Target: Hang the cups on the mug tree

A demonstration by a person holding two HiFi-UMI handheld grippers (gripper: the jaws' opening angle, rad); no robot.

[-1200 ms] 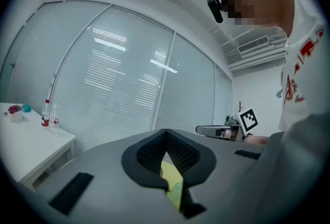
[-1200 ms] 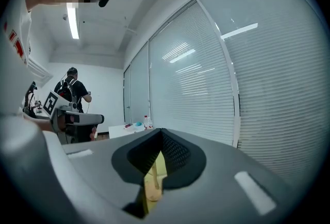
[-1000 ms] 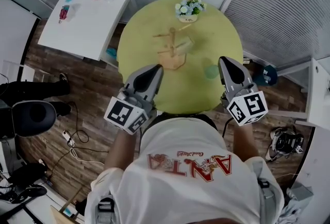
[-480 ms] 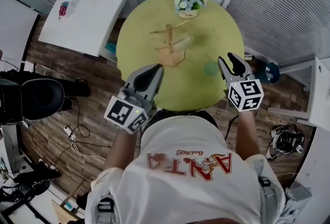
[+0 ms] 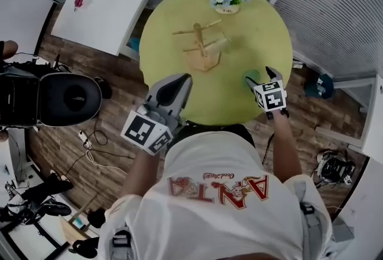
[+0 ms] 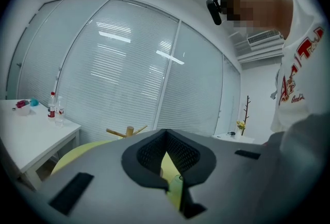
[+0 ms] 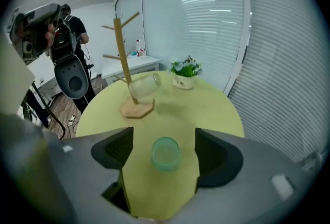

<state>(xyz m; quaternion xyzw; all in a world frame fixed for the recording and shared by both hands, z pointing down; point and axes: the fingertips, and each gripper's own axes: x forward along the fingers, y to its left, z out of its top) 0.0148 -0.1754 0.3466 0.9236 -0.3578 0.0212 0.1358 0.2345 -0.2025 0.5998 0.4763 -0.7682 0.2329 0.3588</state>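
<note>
One green cup (image 7: 165,153), one clear cup (image 7: 144,85), one mug tree (image 7: 122,53), one flowerpot (image 7: 184,82).

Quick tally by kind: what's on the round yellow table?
Cups: 2 (green translucent glass cup, clear glass cup)
Wooden mug tree: 1
White pot of flowers: 1
Total: 4

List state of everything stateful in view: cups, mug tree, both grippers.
green cup: upright on the table, not hung, between the right jaws, untouched.
clear cup: hanging tilted on a low peg.
mug tree: upright, upper pegs free.
right gripper: jaws opening, wide apart, gripping nothing.
left gripper: shut, empty.
</note>
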